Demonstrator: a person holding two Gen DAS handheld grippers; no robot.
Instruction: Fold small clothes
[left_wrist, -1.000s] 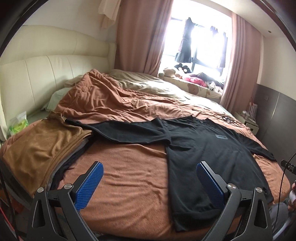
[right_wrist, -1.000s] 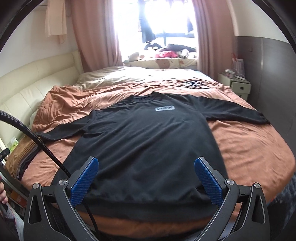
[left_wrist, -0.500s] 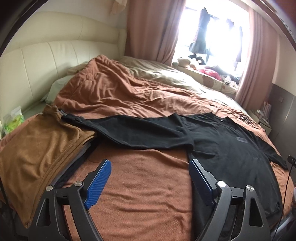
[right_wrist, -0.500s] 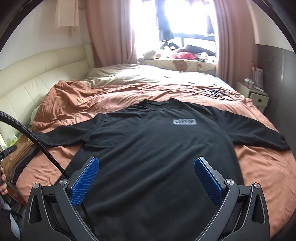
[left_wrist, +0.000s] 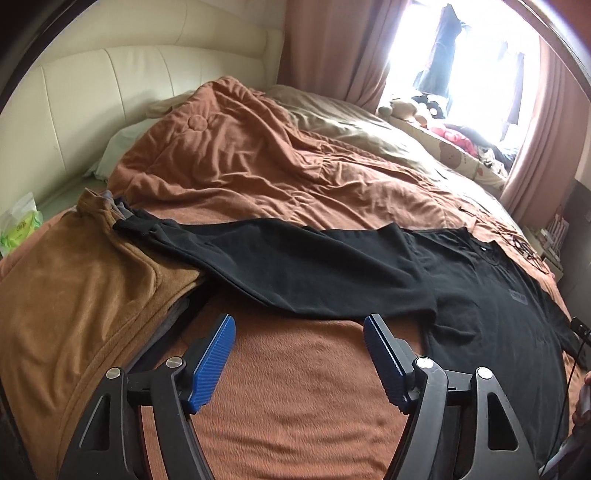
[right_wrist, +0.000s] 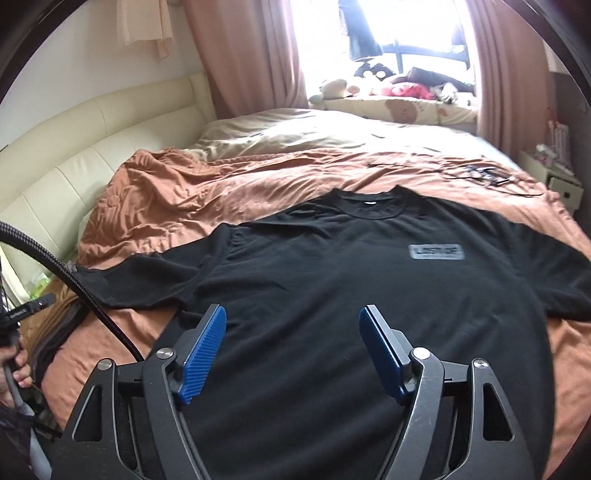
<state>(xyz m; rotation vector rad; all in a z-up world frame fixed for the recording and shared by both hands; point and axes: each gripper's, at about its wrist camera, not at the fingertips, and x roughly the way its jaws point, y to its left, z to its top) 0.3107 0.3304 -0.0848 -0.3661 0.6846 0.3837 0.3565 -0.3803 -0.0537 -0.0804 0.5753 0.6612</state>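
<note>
Most of the bed (left_wrist: 295, 413) was covered by a brown blanket, and that broad flat stretch was why I had the black shirt (right_wrist: 332, 295) laid out on it, front up, collar toward the far edge and hem toward the near edge where I stood. Both sleeves were spread sideways so I could judge the fold lines. One sleeve (left_wrist: 295, 266) reached toward the headboard side, its cuff resting on a folded brown garment (left_wrist: 81, 295) stacked at that near corner, probably pieces already done. My left claw (left_wrist: 299, 343) hovered over bare blanket just short of that sleeve, jaws closing with nothing between them. My right claw (right_wrist: 291, 336) hung above the shirt's lower body, jaws likewise closing on nothing yet.
</note>
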